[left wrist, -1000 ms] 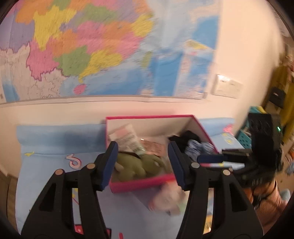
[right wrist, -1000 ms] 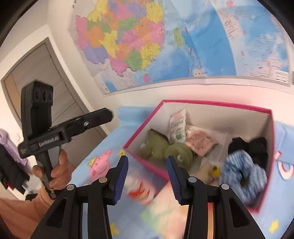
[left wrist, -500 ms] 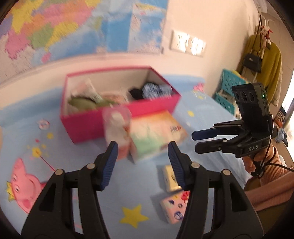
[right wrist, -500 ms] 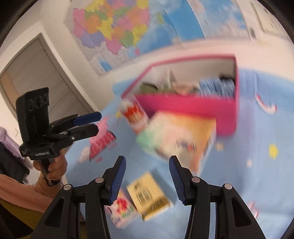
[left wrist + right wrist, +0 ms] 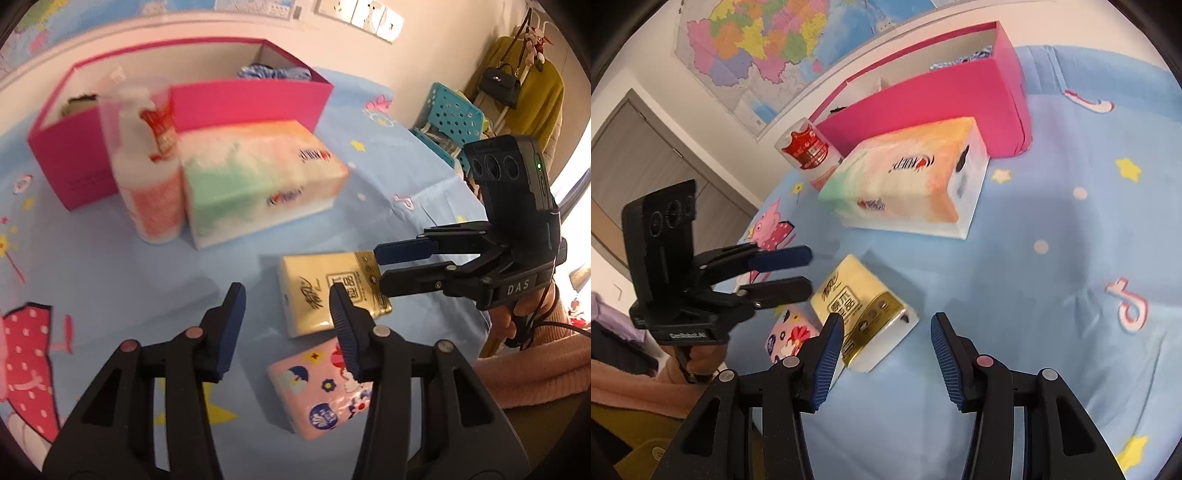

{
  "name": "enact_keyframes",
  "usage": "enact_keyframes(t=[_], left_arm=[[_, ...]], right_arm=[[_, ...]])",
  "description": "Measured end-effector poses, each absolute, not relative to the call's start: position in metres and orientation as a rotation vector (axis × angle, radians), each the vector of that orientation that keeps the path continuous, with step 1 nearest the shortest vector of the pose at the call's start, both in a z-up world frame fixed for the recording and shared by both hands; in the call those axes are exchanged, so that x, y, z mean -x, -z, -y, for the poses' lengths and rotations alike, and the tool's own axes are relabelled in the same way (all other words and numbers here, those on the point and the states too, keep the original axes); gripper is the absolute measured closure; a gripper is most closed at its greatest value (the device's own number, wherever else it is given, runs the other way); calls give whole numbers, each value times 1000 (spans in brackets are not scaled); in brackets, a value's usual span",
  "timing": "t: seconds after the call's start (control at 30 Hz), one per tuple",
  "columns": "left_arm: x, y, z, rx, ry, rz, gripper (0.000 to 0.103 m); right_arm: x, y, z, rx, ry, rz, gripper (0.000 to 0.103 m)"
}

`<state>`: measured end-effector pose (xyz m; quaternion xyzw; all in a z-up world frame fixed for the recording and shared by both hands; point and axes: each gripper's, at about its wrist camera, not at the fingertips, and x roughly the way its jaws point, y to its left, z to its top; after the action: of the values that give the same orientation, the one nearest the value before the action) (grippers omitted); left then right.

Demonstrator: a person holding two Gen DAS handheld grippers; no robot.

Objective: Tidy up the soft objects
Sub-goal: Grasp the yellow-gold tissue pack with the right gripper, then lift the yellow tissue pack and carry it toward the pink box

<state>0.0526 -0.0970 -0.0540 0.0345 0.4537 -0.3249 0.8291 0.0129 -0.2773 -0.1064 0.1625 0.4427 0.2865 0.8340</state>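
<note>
Two small tissue packs lie on the blue cartoon sheet: a yellow one (image 5: 317, 295) (image 5: 857, 306) and a pink one (image 5: 325, 391) (image 5: 790, 332) nearer me. My left gripper (image 5: 286, 295) (image 5: 809, 271) hovers over them, its jaws closing with only sheet between them. My right gripper (image 5: 886, 325) (image 5: 378, 267) is open, its tips over the yellow pack's gold end and pressing on nothing. Behind stand a large pastel tissue pack (image 5: 258, 177) (image 5: 905, 184), a wrapped paper roll (image 5: 147, 177) (image 5: 809, 151) and a pink box (image 5: 240, 107) (image 5: 942, 96) holding soft things.
A blue striped cloth (image 5: 273, 72) and something green (image 5: 79, 101) show inside the box. Teal perforated baskets (image 5: 450, 122) and a rack with a yellow garment (image 5: 532, 85) stand right of the bed. A map (image 5: 768, 40) hangs on the wall beside a door (image 5: 646, 147).
Both grippers have dropped toward the sheet and tilted down, from the box and map to the small packs. The two grippers have drawn together over the yellow pack. The left jaws have narrowed.
</note>
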Motion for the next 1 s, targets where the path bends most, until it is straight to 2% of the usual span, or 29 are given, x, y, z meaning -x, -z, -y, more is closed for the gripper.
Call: enact_keyframes(t=[0.07,0.13,0.2,0.3,0.63,1.0], left_arm=[[-52,58,98,-65,702,-976,55],[-50,61,100,-63,705,-997,63],[-52,63,101,-75,703,-1019,67],[-50,61,103,-80,723,-1015,76],[-50,61,102,-35,742,-1046,76],[-46,43,100,-22,725,-986,76]], right_arm=[[-11,108,275,-350,-616,-938,53],[-9,110,274,-354,-624,-938,53],[-9,110,273,-363,-619,-933,53],[-10,111,273,-373,-617,-932,63],[-11,111,267,-368,-603,-931,72],[-13,94,262,-338,-598,-889,72]])
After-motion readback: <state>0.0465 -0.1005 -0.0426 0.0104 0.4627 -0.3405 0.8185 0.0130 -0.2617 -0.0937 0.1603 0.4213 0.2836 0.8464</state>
